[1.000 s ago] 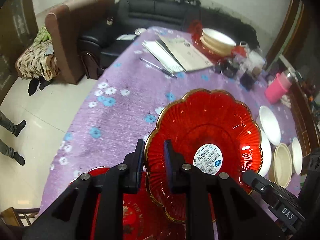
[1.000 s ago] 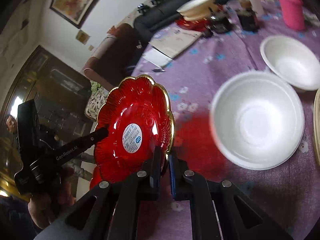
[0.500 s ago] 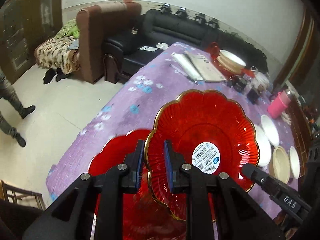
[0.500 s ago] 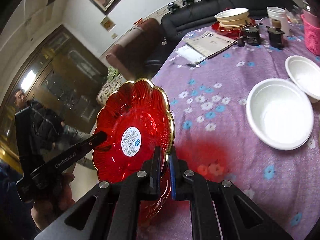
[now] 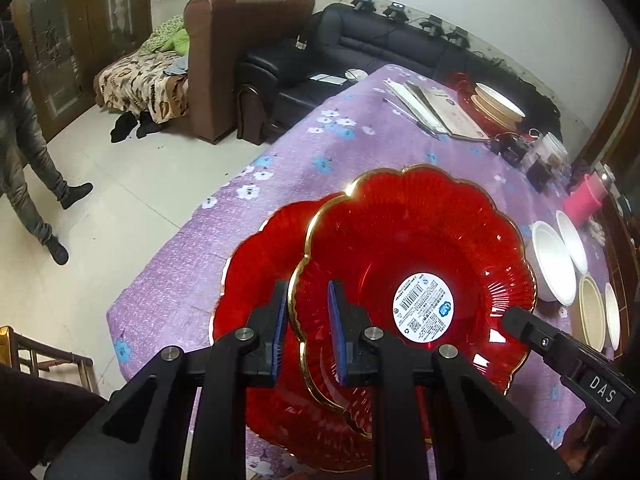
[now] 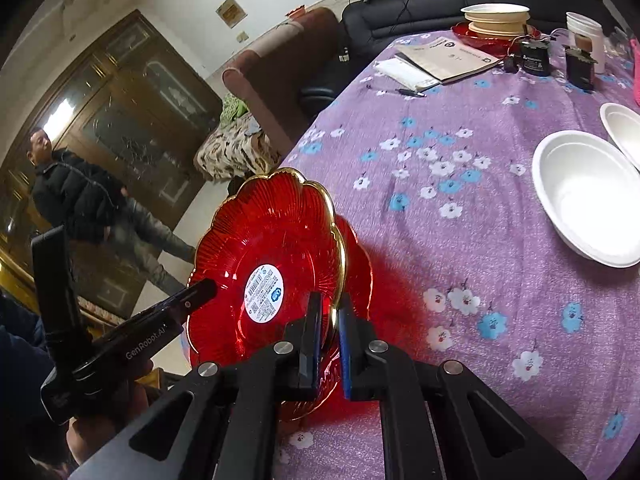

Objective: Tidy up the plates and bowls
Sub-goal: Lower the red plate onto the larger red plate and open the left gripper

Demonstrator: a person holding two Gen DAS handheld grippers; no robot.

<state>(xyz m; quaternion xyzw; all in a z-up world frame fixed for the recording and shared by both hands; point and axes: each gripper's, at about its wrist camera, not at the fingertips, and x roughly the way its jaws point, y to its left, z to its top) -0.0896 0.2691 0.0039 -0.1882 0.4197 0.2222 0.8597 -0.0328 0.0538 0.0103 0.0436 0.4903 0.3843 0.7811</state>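
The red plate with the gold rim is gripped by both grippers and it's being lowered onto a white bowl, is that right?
Not quite. Both the left gripper and right gripper do clamp the gold-rimmed red plate, but the left wrist view shows a second red plate under it. The white bowl sits apart.

"DAS" on right hand-held gripper (image 5: 560, 356) | "GenRobot.AI" on left hand-held gripper (image 6: 148, 344) | plate sticker (image 5: 423, 307) unreadable

Upper plate (image 5: 412, 264) hides most of lower plate (image 5: 256, 280).
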